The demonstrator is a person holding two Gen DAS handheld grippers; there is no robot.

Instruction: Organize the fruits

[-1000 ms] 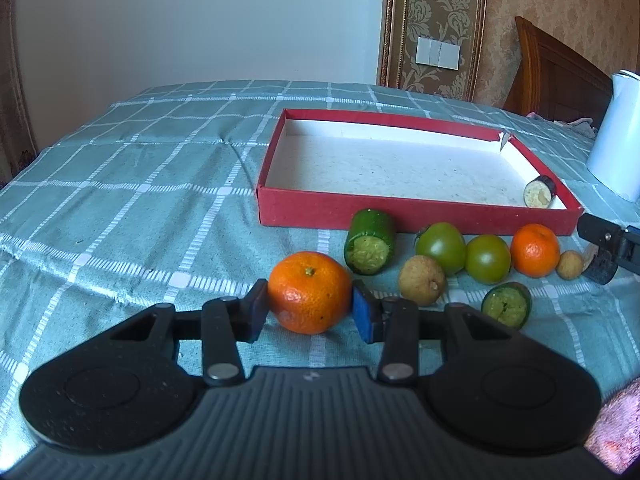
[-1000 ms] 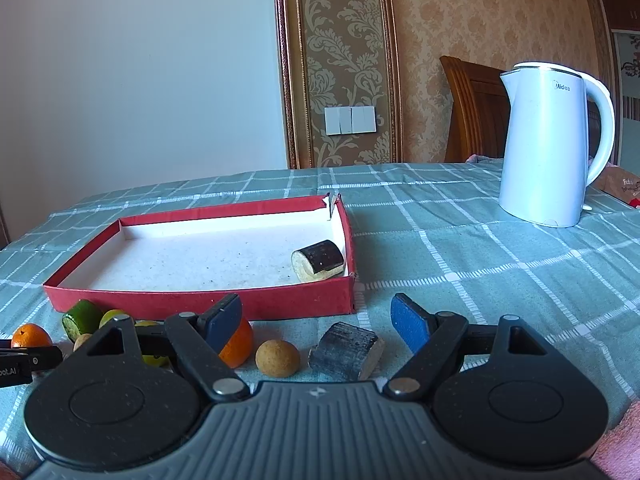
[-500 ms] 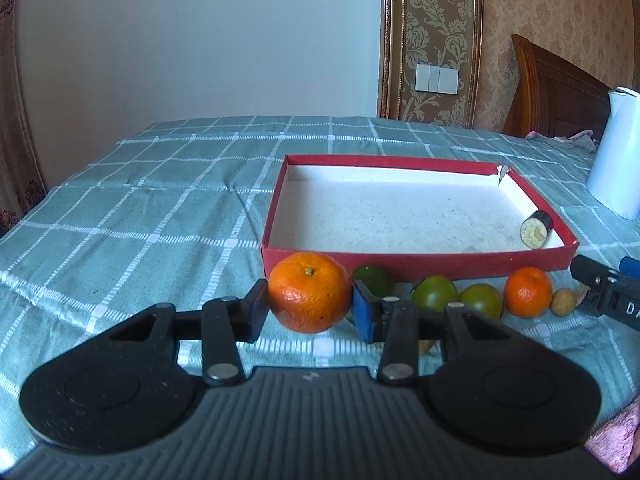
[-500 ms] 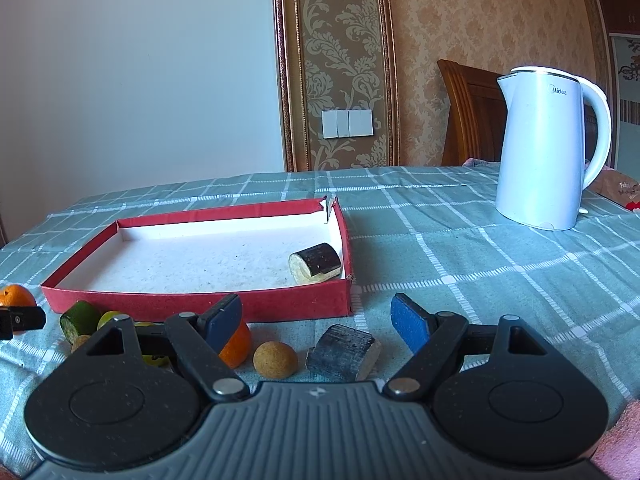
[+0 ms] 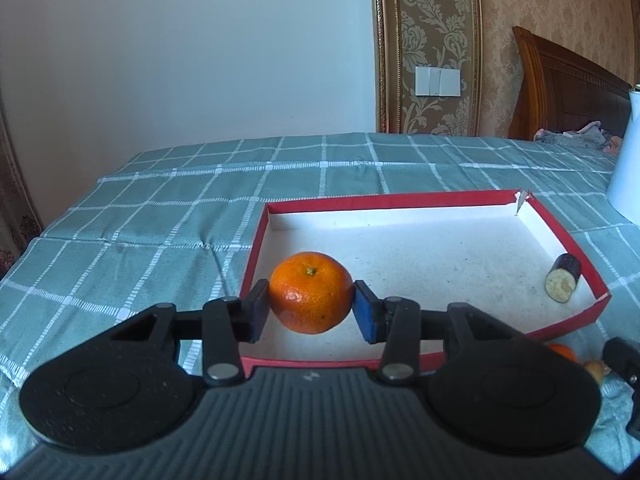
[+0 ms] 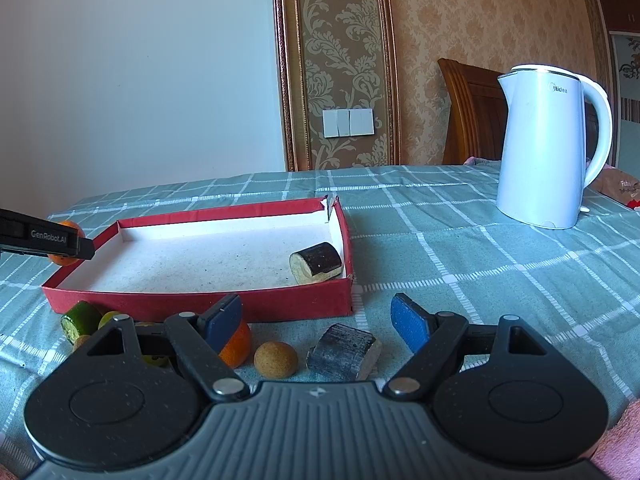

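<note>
My left gripper (image 5: 311,307) is shut on an orange tangerine (image 5: 311,292) and holds it in the air above the near left corner of the red tray (image 5: 578,250). The tray (image 6: 200,295) has a white floor and holds one dark eggplant piece (image 5: 563,283), which also shows in the right wrist view (image 6: 316,263). My right gripper (image 6: 316,322) is open and empty, low over the table in front of the tray. Just before it lie a grey eggplant piece (image 6: 344,353), a small brown round fruit (image 6: 276,360) and a second tangerine (image 6: 236,346).
A white electric kettle (image 6: 544,148) stands at the back right on the checked green tablecloth (image 6: 480,264). A cut green cucumber piece (image 6: 80,317) and green fruits lie along the tray's front wall. A wooden chair back (image 6: 468,112) stands behind the table.
My left gripper has risen and moved forward with the tangerine, from table level in front of the tray to above the tray's near left corner. The right gripper has stayed almost still.
</note>
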